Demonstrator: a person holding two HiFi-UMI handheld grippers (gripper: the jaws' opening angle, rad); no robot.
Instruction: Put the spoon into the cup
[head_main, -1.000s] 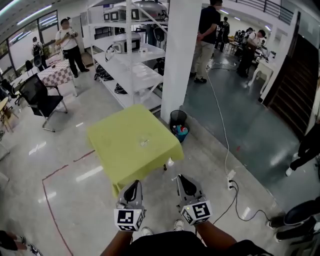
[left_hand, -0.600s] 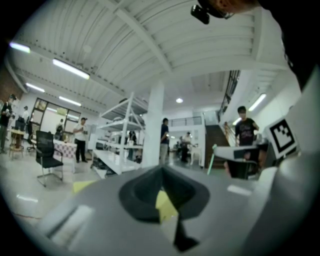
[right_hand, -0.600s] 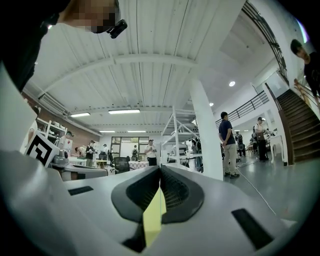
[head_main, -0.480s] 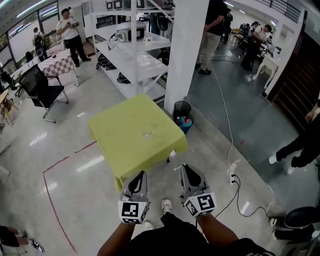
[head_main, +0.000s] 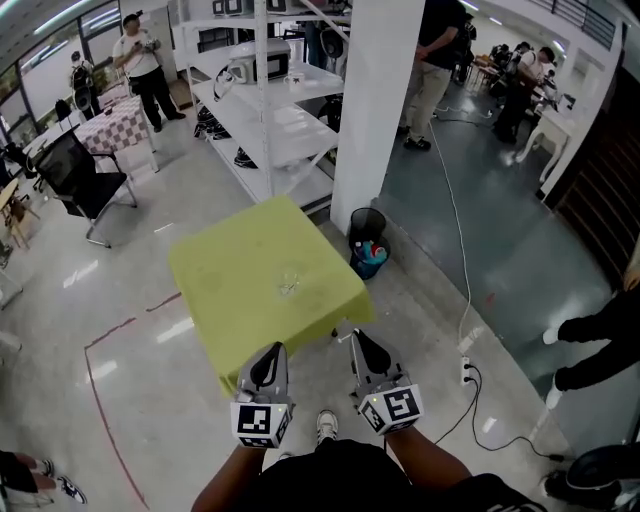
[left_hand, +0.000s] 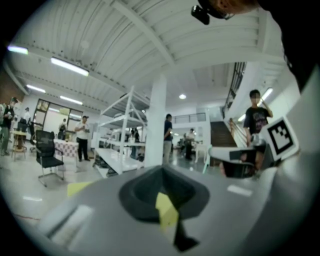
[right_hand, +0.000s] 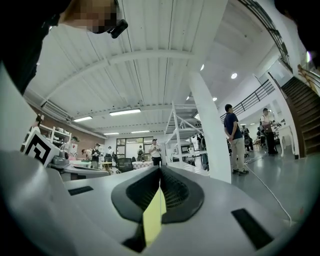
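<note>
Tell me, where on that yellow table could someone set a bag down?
Nearly all of the yellow table is bare: the cloth around the small clear items near its middle, out to every edge. The far right corner is tighter, hemmed by the white pillar and the black bin.

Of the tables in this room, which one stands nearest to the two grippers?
The table with the plain yellow cloth, just ahead of the left gripper and right gripper. The checkered table stands far off, beside the black chair.
</note>
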